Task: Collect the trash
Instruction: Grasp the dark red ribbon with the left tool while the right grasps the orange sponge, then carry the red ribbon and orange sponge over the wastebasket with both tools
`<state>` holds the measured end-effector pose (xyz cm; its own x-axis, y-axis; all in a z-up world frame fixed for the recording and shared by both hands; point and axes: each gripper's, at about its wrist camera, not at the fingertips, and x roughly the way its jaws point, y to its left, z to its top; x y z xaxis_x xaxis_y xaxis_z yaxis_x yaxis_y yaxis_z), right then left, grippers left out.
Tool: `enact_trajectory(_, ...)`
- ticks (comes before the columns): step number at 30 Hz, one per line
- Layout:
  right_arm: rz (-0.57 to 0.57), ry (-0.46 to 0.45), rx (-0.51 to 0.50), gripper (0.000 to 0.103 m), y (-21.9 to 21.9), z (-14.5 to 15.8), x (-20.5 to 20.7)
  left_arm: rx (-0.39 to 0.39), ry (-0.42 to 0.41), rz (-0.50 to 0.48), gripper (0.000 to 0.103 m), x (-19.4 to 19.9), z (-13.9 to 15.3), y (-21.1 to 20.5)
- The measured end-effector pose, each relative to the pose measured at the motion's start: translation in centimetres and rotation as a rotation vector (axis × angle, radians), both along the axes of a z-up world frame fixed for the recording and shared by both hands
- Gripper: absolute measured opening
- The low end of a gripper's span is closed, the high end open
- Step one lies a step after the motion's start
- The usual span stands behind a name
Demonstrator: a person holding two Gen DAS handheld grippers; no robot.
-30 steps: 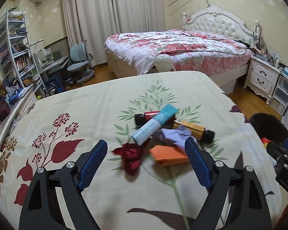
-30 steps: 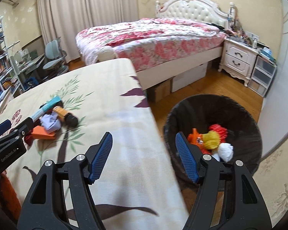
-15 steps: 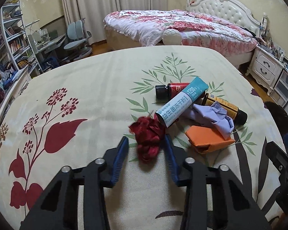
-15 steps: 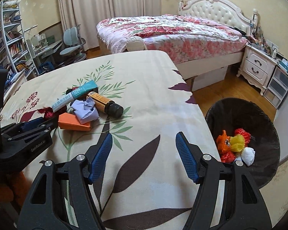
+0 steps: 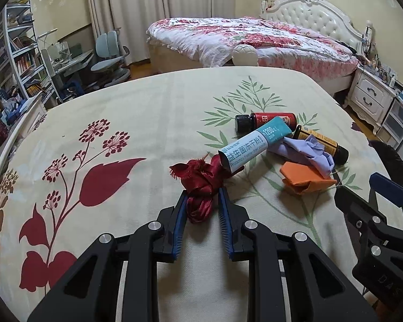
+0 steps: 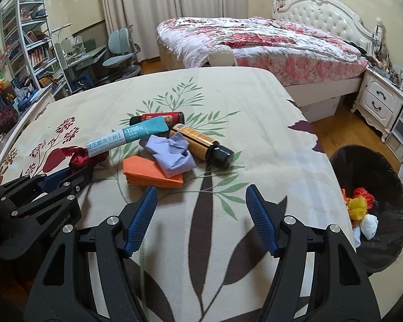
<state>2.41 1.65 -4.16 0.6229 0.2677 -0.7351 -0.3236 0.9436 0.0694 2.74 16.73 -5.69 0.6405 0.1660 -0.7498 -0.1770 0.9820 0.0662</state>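
The left gripper (image 5: pixel 202 204), jaws just closing, pinches the crumpled dark-red satin ribbon (image 5: pixel 201 179) on the floral bedspread (image 5: pixel 137 123). Lifting may drag the white-and-teal tube (image 5: pixel 255 145) resting on it. The right gripper (image 6: pixel 201 214) stands spread, empty; the black bin (image 6: pixel 373 171) waits beyond.

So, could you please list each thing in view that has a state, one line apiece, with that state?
left gripper: jaws have just been closing, pads now pressed on the red ribbon.
right gripper: open, nothing between its fingers.
red ribbon: crumpled on the table, pinched.
teal box: lying across the red bottle.
red bottle: lying down, capped.
amber bottle: lying down, capped.
purple paper: crumpled.
orange paper: folded, flat.
trash bin: open, partly filled.
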Motion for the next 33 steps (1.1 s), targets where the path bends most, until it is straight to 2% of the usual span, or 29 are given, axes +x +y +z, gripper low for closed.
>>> enact_trajectory(15,0.05,0.045,0.006,0.067,4.3,-1.0,1.1,-0.011,0.005,0.055,0.025,-1.5,-0.3,3.9)
enact_trajectory(17,0.044,0.056,0.011,0.063,4.2,-1.1,1.2,-0.015,0.006,0.056,0.025,-1.6,-0.3,3.9)
enact_trajectory(18,0.044,0.061,0.007,0.05,4.1,-1.1,1.3,-0.015,0.005,0.056,0.025,-1.6,-0.3,3.9)
enact_trajectory(33,0.037,0.051,-0.044,0.05,0.8,-1.0,-1.5,-0.028,-0.01,0.045,0.025,-2.3,-0.1,3.4)
